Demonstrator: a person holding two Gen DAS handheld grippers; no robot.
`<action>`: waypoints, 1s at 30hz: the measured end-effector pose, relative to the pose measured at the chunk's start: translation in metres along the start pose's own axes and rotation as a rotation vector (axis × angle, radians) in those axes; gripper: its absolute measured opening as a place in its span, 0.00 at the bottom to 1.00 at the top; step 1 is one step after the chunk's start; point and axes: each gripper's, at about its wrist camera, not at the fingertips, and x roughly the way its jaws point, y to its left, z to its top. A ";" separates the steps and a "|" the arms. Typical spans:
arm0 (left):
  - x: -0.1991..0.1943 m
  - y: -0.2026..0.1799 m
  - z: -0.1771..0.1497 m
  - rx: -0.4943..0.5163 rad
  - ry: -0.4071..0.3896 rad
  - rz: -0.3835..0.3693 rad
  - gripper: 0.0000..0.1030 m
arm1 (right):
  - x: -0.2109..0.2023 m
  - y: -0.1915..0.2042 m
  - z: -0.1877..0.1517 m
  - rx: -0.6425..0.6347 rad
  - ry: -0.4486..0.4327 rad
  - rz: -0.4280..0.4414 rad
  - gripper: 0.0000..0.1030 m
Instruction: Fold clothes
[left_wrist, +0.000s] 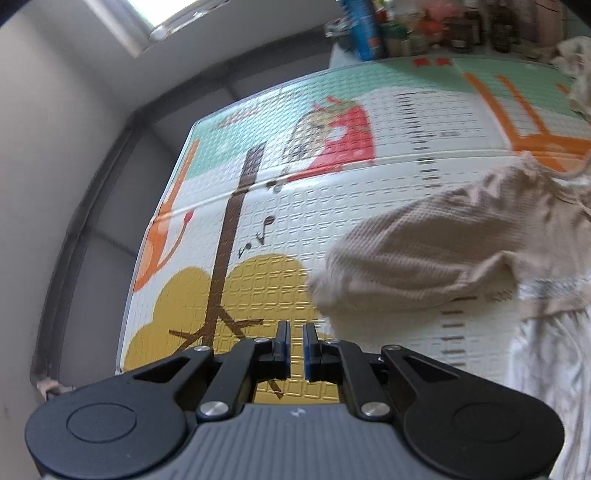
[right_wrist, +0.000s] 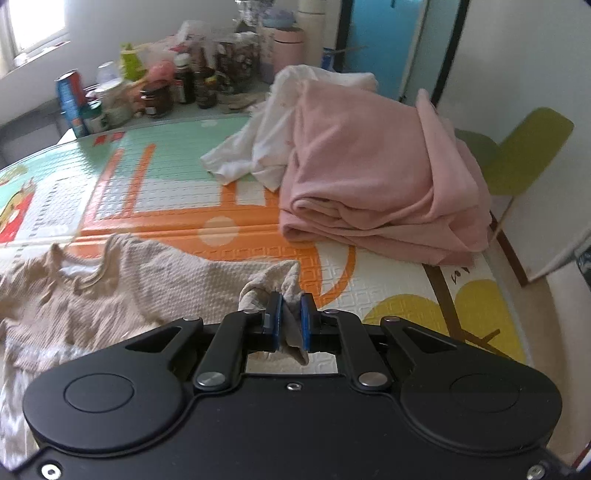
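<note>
A beige waffle-knit top (right_wrist: 122, 288) lies spread on the printed play mat (right_wrist: 177, 173), neckline toward the far side. My right gripper (right_wrist: 290, 299) is shut on the cuff of its sleeve, and the cloth bunches up between the blue pads. In the left wrist view the other beige sleeve (left_wrist: 424, 254) lies on the mat to the right of and beyond my left gripper (left_wrist: 294, 328). That gripper hovers above the mat with a narrow gap between its fingers and nothing held.
A folded pink garment (right_wrist: 376, 177) and a crumpled white cloth (right_wrist: 258, 147) sit at the mat's far right. Jars, bottles and cans (right_wrist: 155, 92) crowd the far edge. A green chair (right_wrist: 524, 155) stands right of the table. A grey wall (left_wrist: 55, 184) lies left.
</note>
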 end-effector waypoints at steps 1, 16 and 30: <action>0.005 0.001 0.002 -0.006 0.011 0.007 0.08 | 0.004 -0.001 0.001 0.007 0.001 -0.005 0.08; 0.030 -0.001 0.007 -0.003 0.069 0.073 0.18 | 0.033 -0.019 0.006 0.081 0.025 -0.068 0.12; -0.015 -0.028 0.023 0.059 -0.068 0.042 0.42 | -0.004 -0.010 0.015 0.054 -0.049 0.001 0.21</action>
